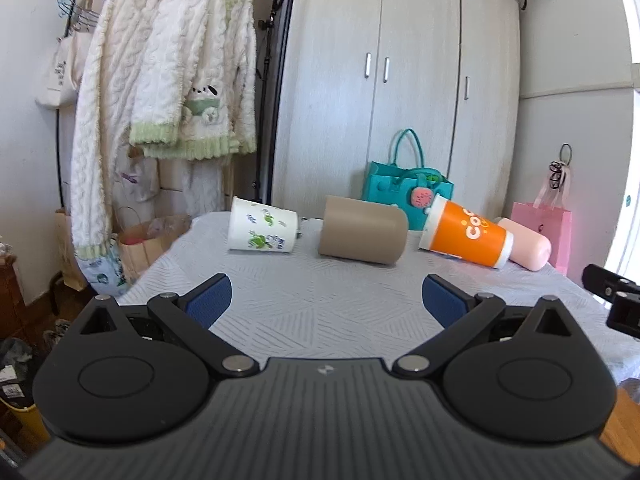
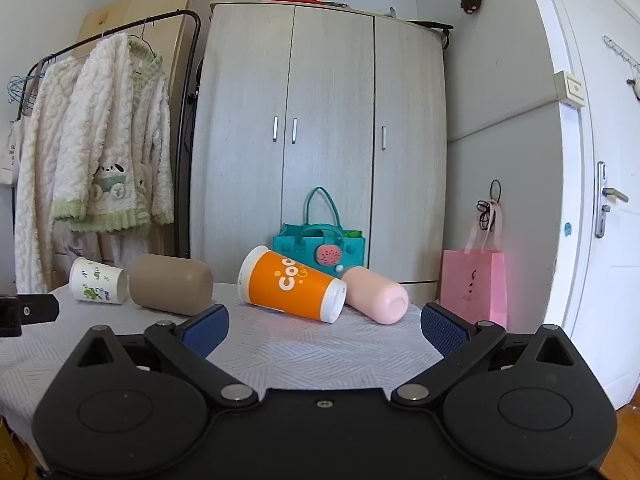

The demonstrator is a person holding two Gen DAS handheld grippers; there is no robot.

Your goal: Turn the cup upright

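Observation:
Several cups lie on their sides along the far edge of the grey patterned table (image 1: 320, 300). From left: a white paper cup with green print (image 1: 262, 226) (image 2: 98, 282), a tan cup (image 1: 362, 236) (image 2: 170, 284), an orange cup (image 1: 466, 236) (image 2: 292, 286) and a pink cup (image 1: 528, 246) (image 2: 376, 296). My left gripper (image 1: 326, 300) is open and empty, short of the tan cup. My right gripper (image 2: 325, 326) is open and empty, short of the orange and pink cups.
A teal bag (image 1: 404, 194) (image 2: 320, 248) stands behind the cups, before a wardrobe (image 2: 320, 140). A pink gift bag (image 1: 546, 228) (image 2: 474, 284) stands at the right. A clothes rack with white robes (image 1: 160, 92) (image 2: 96, 152) stands at the left. A door (image 2: 600, 180) is at the right.

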